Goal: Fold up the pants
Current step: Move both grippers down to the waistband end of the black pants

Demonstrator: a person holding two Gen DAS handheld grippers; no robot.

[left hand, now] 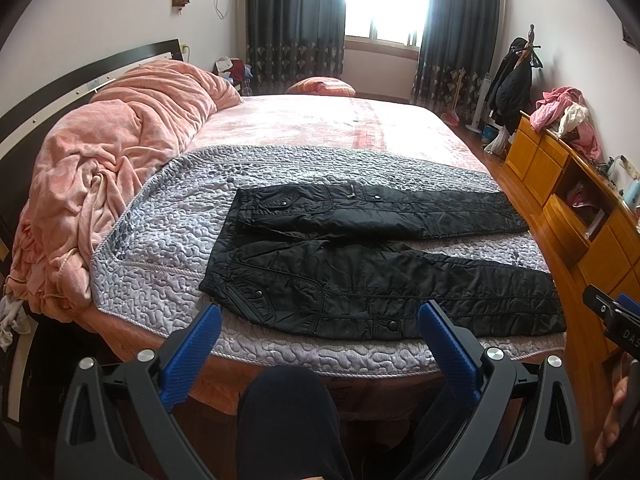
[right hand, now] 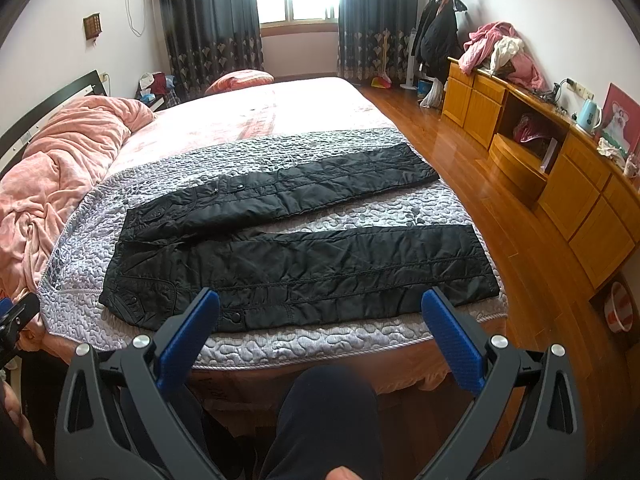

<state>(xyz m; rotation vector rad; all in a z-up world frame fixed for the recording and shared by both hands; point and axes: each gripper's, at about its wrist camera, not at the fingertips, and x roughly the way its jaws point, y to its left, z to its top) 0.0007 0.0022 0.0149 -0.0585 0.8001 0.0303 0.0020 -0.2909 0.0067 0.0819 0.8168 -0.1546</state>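
Observation:
Black quilted pants (left hand: 360,280) lie spread flat on a grey quilted cover (left hand: 168,224) on the bed, waist to the left, both legs running right and slightly apart. They also show in the right wrist view (right hand: 300,268). My left gripper (left hand: 320,312) is open and empty, hovering at the bed's near edge before the waist and near leg. My right gripper (right hand: 320,300) is open and empty, just short of the near leg's edge. The right gripper's body also shows at the right edge of the left wrist view (left hand: 612,316).
A heaped pink duvet (left hand: 112,160) lies left of the cover by the headboard. A wooden cabinet (right hand: 560,160) stands along the right wall across a wood floor (right hand: 460,140). My knees (right hand: 328,412) are against the bed's near edge.

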